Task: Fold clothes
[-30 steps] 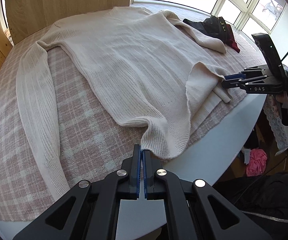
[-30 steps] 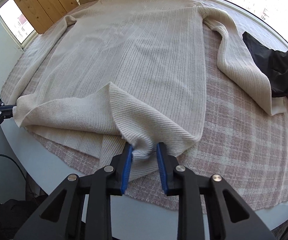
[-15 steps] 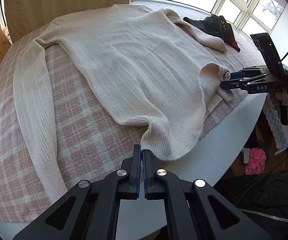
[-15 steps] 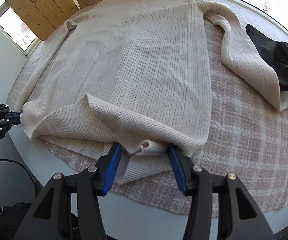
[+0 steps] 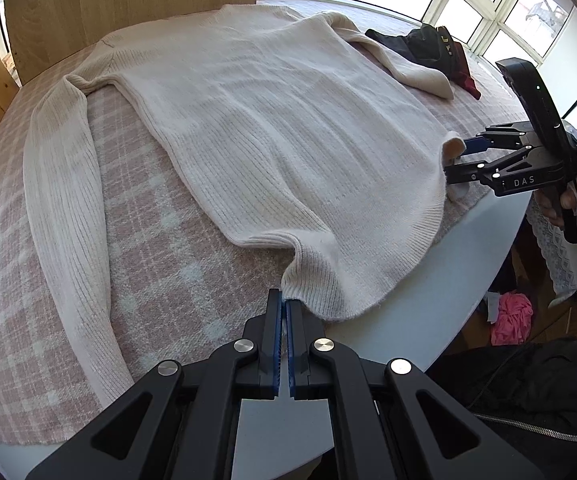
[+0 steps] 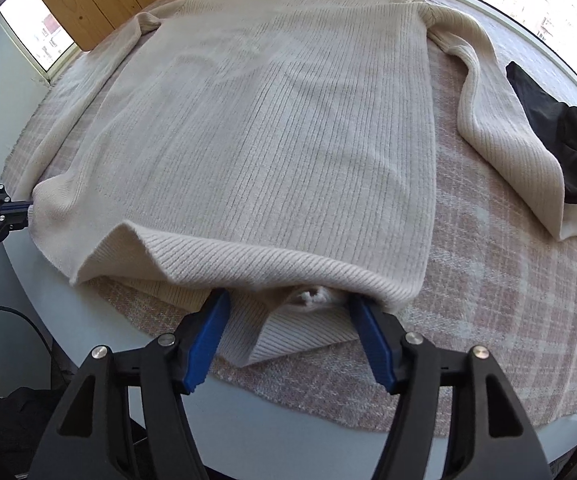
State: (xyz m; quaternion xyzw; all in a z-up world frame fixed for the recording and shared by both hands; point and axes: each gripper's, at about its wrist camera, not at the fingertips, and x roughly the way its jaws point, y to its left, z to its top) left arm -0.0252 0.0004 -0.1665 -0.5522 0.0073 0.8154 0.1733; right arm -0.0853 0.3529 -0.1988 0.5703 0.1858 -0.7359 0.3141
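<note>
**Sweater hem: one corner pinched, one let go**

The left gripper is clenched on the sweater's near hem corner. The right gripper has just been opening; hem lies loose between its jaws, seemingly untouched. The sweater lies flat on the plaid cloth, dark clothes beyond.
</note>
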